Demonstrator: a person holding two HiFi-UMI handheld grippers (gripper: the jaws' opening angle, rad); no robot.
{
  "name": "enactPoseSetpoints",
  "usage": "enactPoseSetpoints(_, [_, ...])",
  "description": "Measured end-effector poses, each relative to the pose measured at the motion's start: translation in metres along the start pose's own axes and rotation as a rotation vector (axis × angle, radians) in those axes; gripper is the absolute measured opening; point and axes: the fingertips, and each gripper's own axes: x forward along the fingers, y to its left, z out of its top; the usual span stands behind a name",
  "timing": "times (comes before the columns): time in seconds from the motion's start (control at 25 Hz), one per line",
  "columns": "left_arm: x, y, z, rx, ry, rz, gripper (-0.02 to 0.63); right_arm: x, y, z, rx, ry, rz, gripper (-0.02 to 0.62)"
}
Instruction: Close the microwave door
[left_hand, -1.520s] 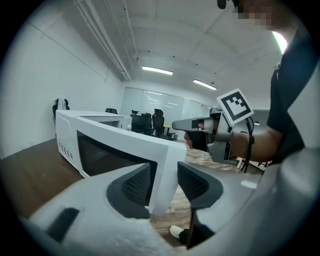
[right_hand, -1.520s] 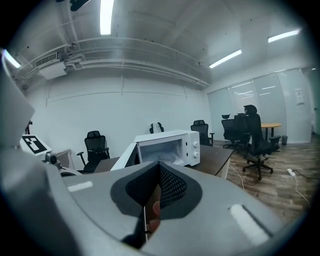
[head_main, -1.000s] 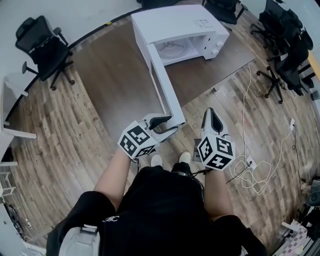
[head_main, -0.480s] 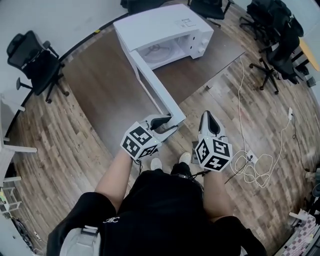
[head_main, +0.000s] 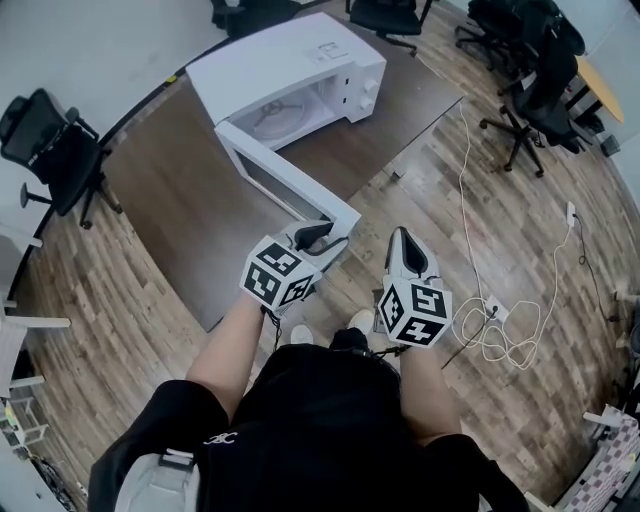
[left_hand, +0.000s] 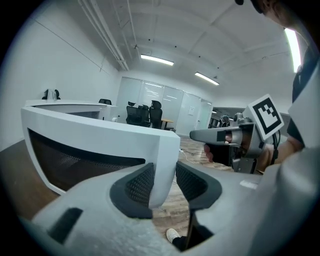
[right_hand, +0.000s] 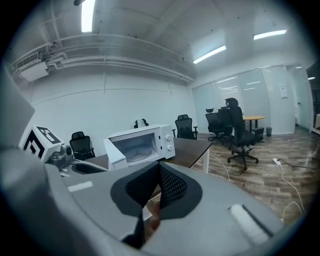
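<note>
One white microwave door (head_main: 288, 188) with a dark mesh window stands wide open over the brown surface (head_main: 180, 200). My left tongs (head_main: 333, 236) have just been closing and pinch its free edge. My right tongs (head_main: 402, 240) are closed, empty.

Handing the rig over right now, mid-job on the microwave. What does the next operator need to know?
Left claw: jaws have just been closing on the free edge of the microwave door; the edge is between them.
Right claw: shut, empty, beside that edge.
Microwave stands on the table, door open, cavity showing.
Done: door gripped. Left: swing it shut until it latches.
</note>
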Motion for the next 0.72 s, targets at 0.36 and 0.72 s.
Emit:
enactPoseSetpoints(0.36, [0.053, 0.021, 0.031, -0.066, -0.059, 0.138, 0.153, 0.026, -0.034, 0.016, -0.007, -0.005, 0.034, 0.009])
enactPoseSetpoints(0.72, [0.090, 0.042, 0.057, -0.118, -0.101, 0.251, 0.153, 0.054, -0.056, 0.035, -0.032, -0.009, 0.103, 0.009])
